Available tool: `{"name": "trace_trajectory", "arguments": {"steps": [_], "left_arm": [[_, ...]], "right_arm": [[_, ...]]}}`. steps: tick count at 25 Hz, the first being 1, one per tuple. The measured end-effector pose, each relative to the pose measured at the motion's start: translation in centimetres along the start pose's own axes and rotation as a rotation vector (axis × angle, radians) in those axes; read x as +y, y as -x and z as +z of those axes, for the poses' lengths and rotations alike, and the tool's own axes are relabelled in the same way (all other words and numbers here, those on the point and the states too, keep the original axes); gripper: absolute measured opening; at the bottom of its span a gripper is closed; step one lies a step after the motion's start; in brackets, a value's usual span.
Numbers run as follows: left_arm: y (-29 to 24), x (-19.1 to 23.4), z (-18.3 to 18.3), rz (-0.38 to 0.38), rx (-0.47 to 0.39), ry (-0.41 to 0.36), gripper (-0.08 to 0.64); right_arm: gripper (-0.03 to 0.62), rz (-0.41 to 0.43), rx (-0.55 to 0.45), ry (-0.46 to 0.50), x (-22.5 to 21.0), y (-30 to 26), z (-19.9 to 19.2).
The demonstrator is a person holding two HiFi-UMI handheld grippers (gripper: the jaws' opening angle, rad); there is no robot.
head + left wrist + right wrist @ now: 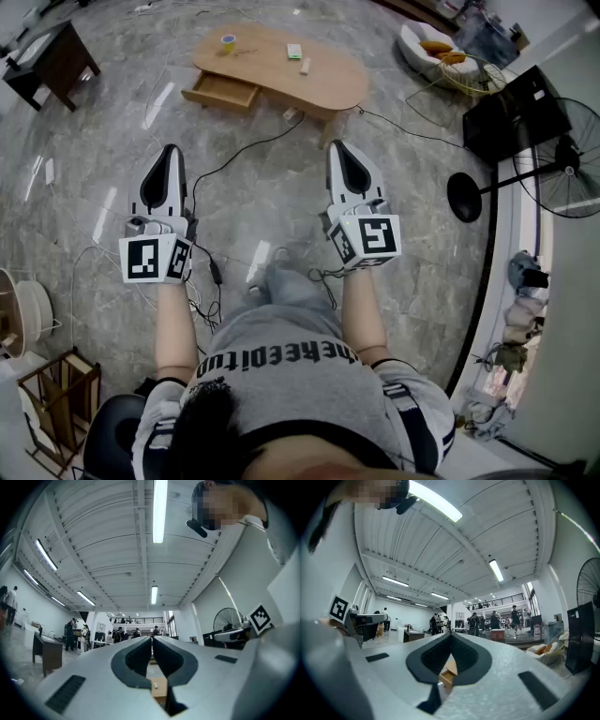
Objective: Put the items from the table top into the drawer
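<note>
A low wooden table (333,86) stands far ahead on the marble floor, its drawer (222,91) pulled open at the left front. On the top lie a yellow and blue tape roll (228,42), a small green and white box (294,52) and a small pale item (306,66). My left gripper (169,153) and right gripper (336,148) are held side by side well short of the table, both shut and empty. In the left gripper view, the left gripper (152,638) points a little above level into the hall. The right gripper (451,634) does the same in the right gripper view. A sliver of wood shows between each pair of jaws.
A black fan on a stand (562,169) and a black box (516,112) stand at the right. A dark side table (56,61) is at the far left, a white seat (412,42) behind the table. Cables (234,159) trail over the floor. A wooden rack (56,394) is near my left.
</note>
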State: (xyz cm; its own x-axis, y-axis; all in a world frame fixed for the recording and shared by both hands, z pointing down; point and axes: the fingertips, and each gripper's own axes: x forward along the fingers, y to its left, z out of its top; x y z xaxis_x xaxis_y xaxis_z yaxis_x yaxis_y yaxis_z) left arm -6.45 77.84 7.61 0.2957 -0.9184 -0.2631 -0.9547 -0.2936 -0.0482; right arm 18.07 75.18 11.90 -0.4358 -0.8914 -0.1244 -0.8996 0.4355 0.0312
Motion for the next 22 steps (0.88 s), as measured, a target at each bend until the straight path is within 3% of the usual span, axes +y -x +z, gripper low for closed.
{"name": "trace_trajectory", "arguments": {"steps": [11, 22], "left_arm": [[-1.7, 0.4, -0.5, -0.002, 0.002, 0.010, 0.012], [-6.6, 1.2, -1.8, 0.007, -0.021, 0.005, 0.012]], "right_arm": [[0.003, 0.011, 0.007, 0.016, -0.4, -1.7, -0.2], [0.003, 0.032, 0.011, 0.013, -3.3, -6.5, -1.2]]}}
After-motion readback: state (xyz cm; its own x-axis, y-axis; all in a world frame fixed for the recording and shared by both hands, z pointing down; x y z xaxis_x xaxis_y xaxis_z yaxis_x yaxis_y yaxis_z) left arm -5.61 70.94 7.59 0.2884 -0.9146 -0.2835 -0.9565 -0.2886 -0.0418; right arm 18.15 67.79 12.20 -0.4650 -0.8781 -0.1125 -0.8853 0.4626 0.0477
